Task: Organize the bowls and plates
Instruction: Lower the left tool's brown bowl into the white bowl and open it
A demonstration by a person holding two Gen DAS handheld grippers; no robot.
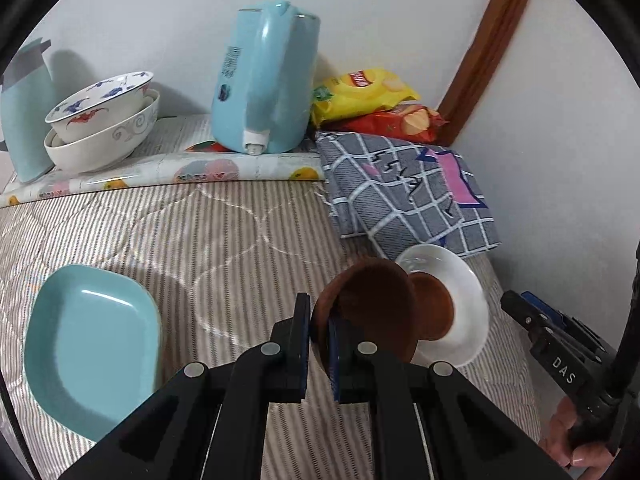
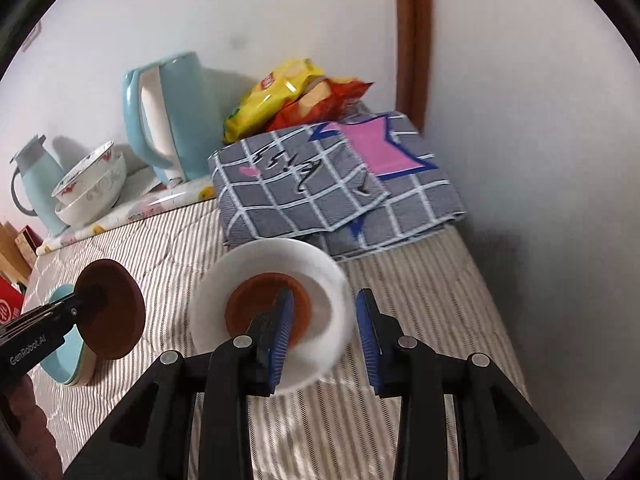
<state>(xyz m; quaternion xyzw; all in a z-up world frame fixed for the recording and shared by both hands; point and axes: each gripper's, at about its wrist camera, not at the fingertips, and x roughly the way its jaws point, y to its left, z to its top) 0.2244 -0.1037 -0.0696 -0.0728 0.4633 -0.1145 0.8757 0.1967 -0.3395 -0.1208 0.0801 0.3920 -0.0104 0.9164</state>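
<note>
My left gripper is shut on the rim of a small brown dish and holds it tilted above the striped bed cover. In the right wrist view the same brown dish hangs over a teal square plate. A white plate lies on the cover with a second brown dish inside it. My right gripper is open. The white plate's right rim lies between its fingers, and the pads do not press on it. The teal plate sits at the lower left in the left wrist view.
Two patterned bowls are stacked at the back left beside a pale blue flask. A blue kettle, snack bags and a folded checked cloth line the wall. A wooden door frame stands at the right.
</note>
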